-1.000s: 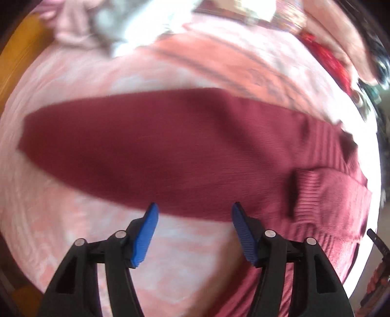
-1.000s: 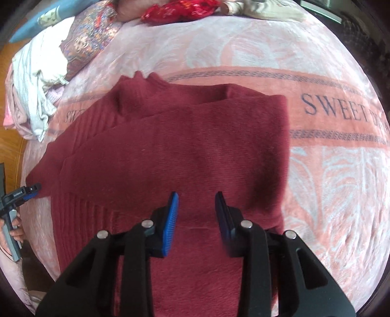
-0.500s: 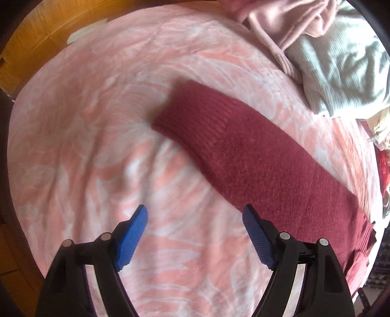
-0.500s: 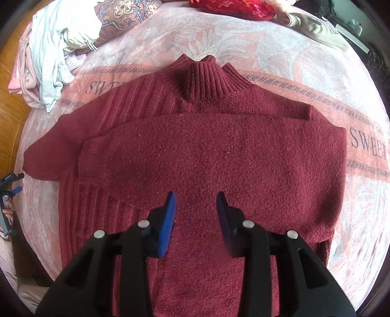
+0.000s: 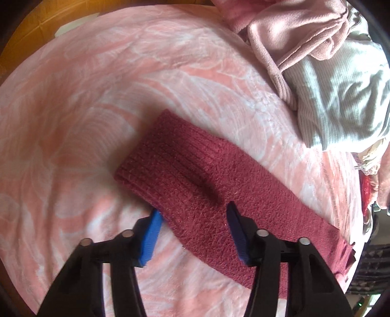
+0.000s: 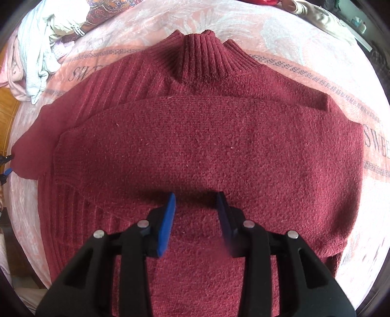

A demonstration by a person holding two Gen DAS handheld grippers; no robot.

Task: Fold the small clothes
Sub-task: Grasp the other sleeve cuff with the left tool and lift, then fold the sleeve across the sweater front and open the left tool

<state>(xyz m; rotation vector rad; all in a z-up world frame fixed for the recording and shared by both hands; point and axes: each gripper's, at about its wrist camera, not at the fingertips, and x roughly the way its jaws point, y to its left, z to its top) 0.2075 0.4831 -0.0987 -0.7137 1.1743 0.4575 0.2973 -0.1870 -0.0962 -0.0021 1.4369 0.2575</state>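
A dark red knit sweater [image 6: 207, 151] lies flat on the pink bedspread [image 5: 73, 102], collar at the far side. One sleeve is folded across the chest. The other sleeve [image 5: 207, 190] stretches out to the left, ribbed cuff free on the bed. My left gripper [image 5: 192, 214] is open and straddles this sleeve just behind the cuff, one blue pad at its near edge, the other over the knit. My right gripper [image 6: 196, 197] is open and empty, low over the sweater's middle below the folded sleeve.
A heap of pink and pale grey clothes [image 5: 329, 73] lies at the bed's far corner; it also shows in the right wrist view [image 6: 41, 56]. A patterned cushion [image 6: 107, 9] and more items lie along the far edge. Wooden floor [image 5: 31, 26] borders the bed.
My left gripper swung from the sweater's body out along the sleeve and came down close over it near the cuff. My right gripper moved in closer over the sweater's centre.
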